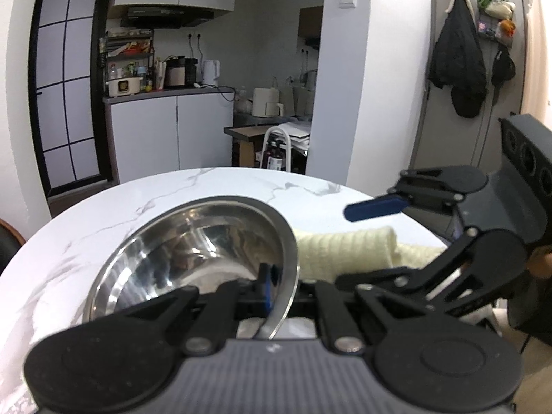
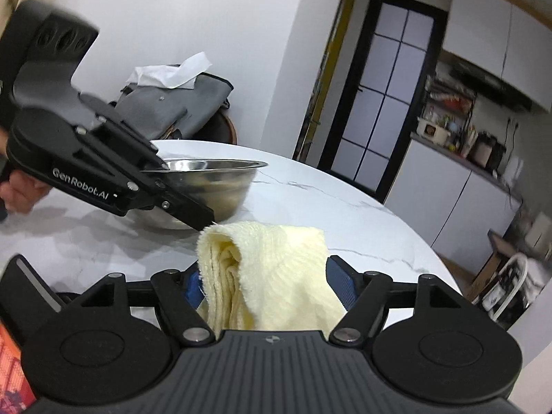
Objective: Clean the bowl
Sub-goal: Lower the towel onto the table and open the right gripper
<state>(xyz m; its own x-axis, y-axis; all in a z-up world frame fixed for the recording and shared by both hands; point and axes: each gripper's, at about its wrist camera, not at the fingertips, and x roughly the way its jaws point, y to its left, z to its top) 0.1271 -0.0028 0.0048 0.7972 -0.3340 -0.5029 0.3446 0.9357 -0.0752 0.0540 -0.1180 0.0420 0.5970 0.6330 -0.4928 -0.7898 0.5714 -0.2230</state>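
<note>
A shiny steel bowl [image 1: 193,241] rests on the white marble table [image 1: 103,220]; it also shows in the right wrist view [image 2: 214,179]. My left gripper [image 1: 276,281] is shut on the bowl's near right rim, one blue pad inside and one outside. A folded pale yellow cloth [image 2: 272,276] lies between the fingers of my right gripper [image 2: 269,281], which are closed against it. In the left wrist view the cloth [image 1: 345,248] sits just right of the bowl, with my right gripper [image 1: 376,234] around it and one blue pad above it.
A grey bag with a white tissue [image 2: 172,103] stands on a chair past the table's far side. The table's round edge [image 2: 431,252] falls off to the right. Kitchen cabinets [image 1: 172,131] and a black-framed door [image 1: 65,86] lie beyond.
</note>
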